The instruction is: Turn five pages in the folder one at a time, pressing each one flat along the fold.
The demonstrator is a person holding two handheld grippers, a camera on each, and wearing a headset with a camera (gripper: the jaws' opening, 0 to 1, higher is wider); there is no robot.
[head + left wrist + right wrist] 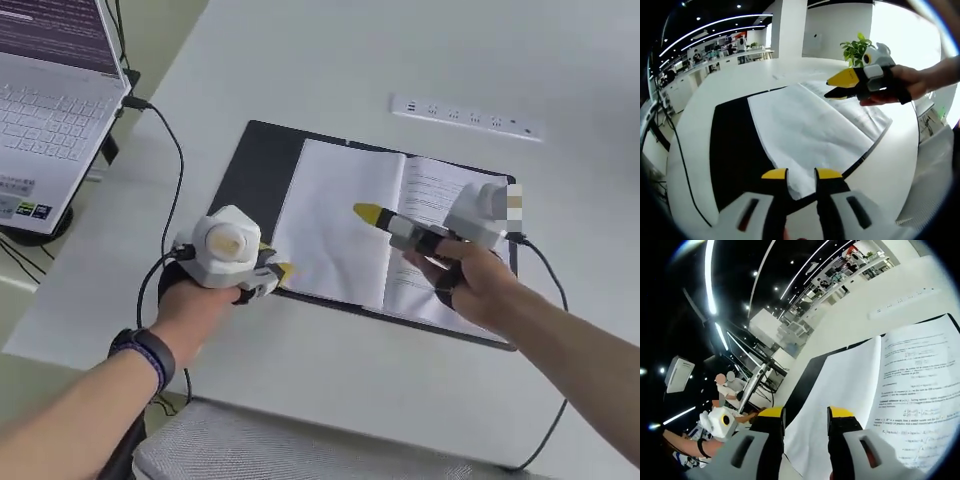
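I see the black folder [250, 170] lying open and flat on the white table [330, 60], with a smooth blank page [330, 220] beside a printed page [435, 190]. My right gripper [372, 215] hovers over the blank page near the fold, its yellow-tipped jaws parted and empty. My left gripper [283, 270] sits at the folder's near edge, jaws likewise apart.

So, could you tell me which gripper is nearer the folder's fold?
Right: the right gripper hovers just beside the fold. The left gripper sits at the near edge of the left page, farther away.
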